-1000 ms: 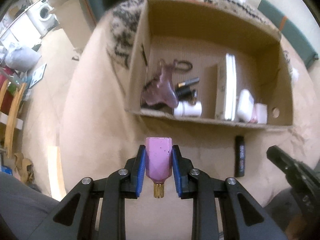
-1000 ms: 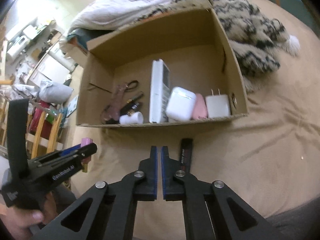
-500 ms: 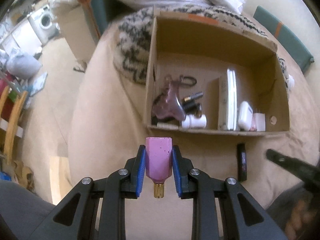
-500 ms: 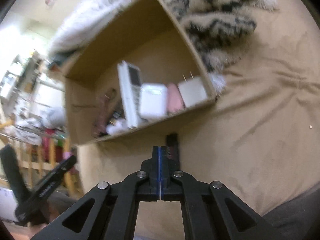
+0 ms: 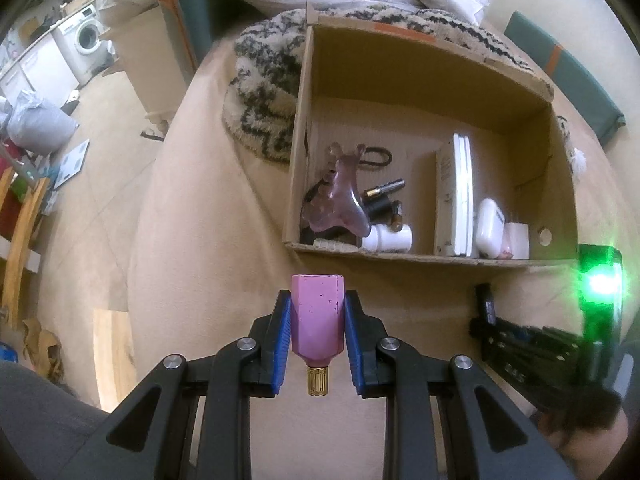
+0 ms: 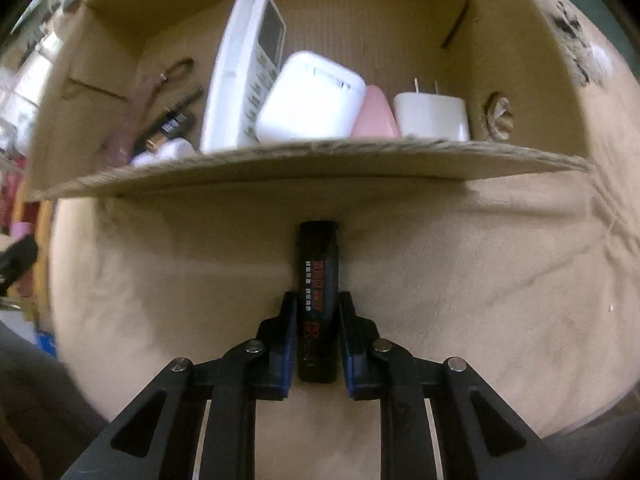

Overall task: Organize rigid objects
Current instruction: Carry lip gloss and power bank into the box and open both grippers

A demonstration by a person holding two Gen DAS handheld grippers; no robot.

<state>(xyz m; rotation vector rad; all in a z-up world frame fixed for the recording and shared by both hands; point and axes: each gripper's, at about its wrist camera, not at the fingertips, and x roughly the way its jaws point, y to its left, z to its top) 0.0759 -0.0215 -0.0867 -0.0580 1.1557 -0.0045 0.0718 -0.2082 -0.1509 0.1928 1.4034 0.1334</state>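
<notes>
My left gripper [image 5: 318, 304] is shut on a pink bottle [image 5: 317, 316] with a gold cap, held above the beige bed in front of the cardboard box [image 5: 400, 258]. My right gripper [image 6: 318, 304] has dropped low over a black tube [image 6: 318, 292] lying on the bed just before the box wall [image 6: 320, 160]. Its jaws stand on either side of the tube with a small gap on each side. In the left wrist view the tube [image 5: 486, 300] and the right gripper [image 5: 532, 344] sit at the right.
The box holds a white remote [image 6: 244, 72], a white earbud case [image 6: 310, 98], a pink item [image 6: 376, 114], a white charger [image 6: 432, 116], a purple clip [image 5: 342, 196], a small white bottle [image 5: 388, 238]. A patterned blanket [image 5: 264, 80] lies behind.
My right gripper opened, moved forward and down, and now straddles the black tube. My left gripper kept hold of the pink bottle and drew back a little from the box.
</notes>
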